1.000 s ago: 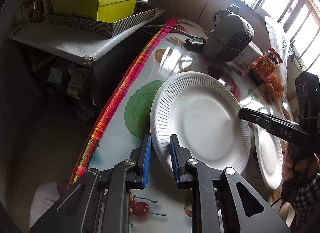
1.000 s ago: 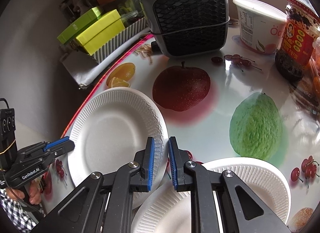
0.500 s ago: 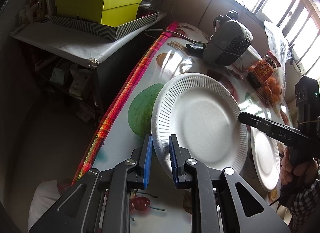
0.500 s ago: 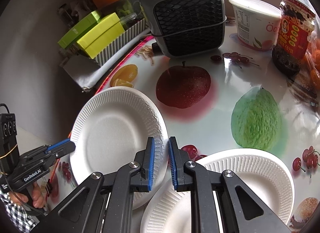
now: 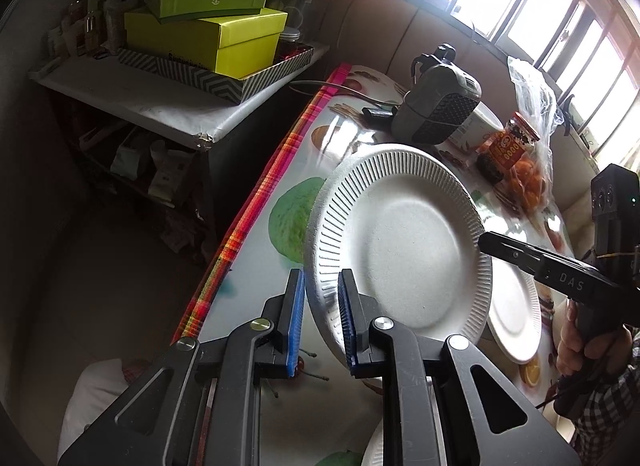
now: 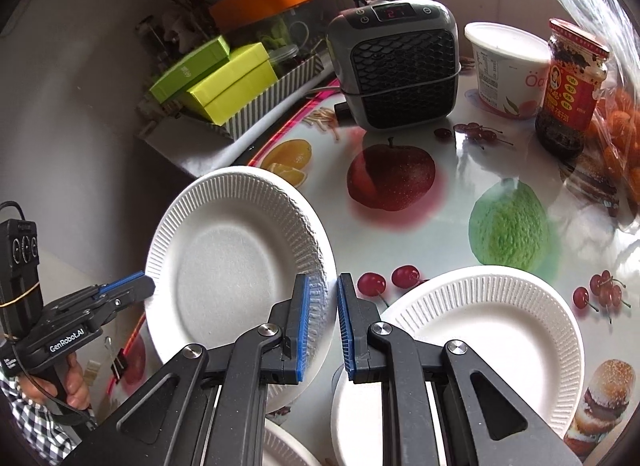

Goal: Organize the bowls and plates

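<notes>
Now | paper plate (image 5: 404,250) rim pinched by both: left fingers (image 5: 294,322) | right fingers (image 6: 302,322).

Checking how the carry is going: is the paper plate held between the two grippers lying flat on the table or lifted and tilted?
Lifted and tilted: the paper plate, pinched at opposite rims by the left gripper and right gripper, slants above the tablecloth.

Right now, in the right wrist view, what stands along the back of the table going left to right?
Grey heater → white tub → red-labelled jar → bag of oranges.
</notes>
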`<action>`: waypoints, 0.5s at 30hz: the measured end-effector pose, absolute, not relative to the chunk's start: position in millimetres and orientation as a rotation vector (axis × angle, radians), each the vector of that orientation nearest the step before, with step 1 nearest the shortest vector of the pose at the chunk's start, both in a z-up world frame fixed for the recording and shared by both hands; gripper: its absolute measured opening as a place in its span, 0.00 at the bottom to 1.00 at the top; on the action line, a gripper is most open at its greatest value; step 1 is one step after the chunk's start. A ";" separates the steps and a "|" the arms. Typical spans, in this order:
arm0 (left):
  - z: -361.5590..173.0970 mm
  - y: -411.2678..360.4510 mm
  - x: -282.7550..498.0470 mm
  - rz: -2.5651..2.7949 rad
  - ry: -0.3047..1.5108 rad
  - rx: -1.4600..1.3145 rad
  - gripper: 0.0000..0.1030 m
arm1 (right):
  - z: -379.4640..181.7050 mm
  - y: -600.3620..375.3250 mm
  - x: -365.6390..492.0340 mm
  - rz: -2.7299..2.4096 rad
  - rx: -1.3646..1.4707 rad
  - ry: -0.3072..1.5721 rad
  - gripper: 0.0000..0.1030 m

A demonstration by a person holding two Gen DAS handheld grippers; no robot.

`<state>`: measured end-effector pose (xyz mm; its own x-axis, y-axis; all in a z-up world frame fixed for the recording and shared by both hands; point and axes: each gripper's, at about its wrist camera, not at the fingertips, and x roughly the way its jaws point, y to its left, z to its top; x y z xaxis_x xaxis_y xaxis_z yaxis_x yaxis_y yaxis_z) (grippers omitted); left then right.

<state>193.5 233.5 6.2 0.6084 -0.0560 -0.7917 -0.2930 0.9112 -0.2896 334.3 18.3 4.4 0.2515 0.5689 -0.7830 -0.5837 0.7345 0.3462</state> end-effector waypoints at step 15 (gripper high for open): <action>12.6 206.9 150.5 0.088 0.918 -0.403 0.17 | 19.6 -23.0 273.4 0.768 0.018 1.041 0.14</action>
<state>150.5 206.9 12.6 0.6097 -0.0958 -0.7868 -0.2438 0.9219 -0.3012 273.4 -23.0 19.6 0.2736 0.5788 -0.7682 -0.5627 0.7441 0.3602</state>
